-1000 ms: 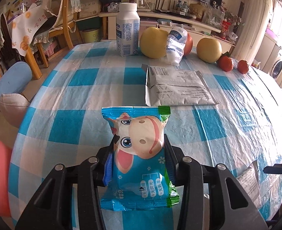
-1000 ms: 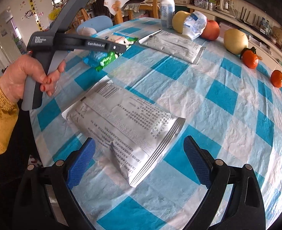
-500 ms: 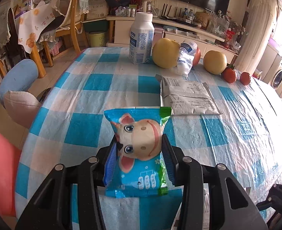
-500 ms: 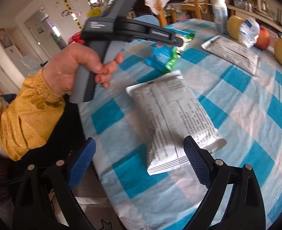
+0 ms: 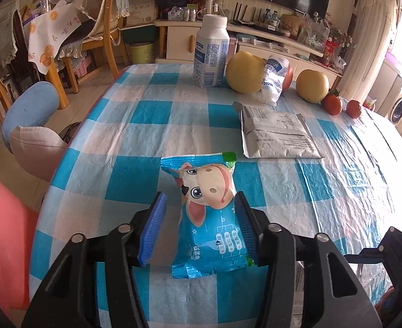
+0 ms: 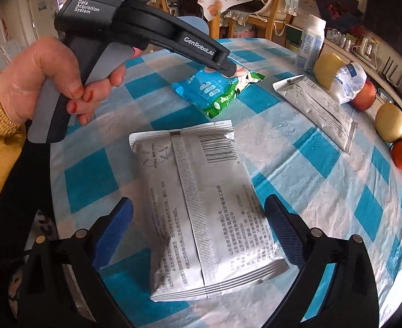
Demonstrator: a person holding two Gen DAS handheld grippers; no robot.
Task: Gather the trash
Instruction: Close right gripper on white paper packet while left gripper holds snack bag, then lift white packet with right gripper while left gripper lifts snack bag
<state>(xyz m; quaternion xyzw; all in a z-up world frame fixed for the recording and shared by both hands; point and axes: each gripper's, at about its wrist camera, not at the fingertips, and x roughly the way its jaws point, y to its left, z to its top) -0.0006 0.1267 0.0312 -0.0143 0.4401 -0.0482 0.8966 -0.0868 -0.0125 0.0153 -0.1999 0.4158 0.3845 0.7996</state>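
While the blue snack packet [image 5: 210,218] with the cartoon cow on it sits between the left gripper's [image 5: 198,229] fingers, the jaws are opening: there's a clear gap on the left pad's side, and the right pad is right up against the packet's edge, can't tell if it's actually touching. From the right wrist view that packet [image 6: 217,87] lies flat on the checked tablecloth [image 6: 323,180] near the table's left edge, with the left gripper's tip [image 6: 224,67] over it and a hand [image 6: 45,82] in a yellow sleeve on the handle.

Closer to the near edge there's a big silver pouch [image 6: 201,207], printed side up, barcode end pointing away. The right gripper [image 6: 198,229] has it between its fingers, one either side of the lower half, jaws wide and widening, pads clear of the pouch as far as I can see.

Further out, a second silver pouch [image 5: 278,131] lies flat toward the middle. Along the far edge: a white bottle [image 5: 211,54] standing upright, a crumpled clear bottle [image 5: 273,79] leaning on a yellow fruit [image 5: 243,72], another yellow fruit [image 5: 312,86], and two small oranges [image 5: 332,104]
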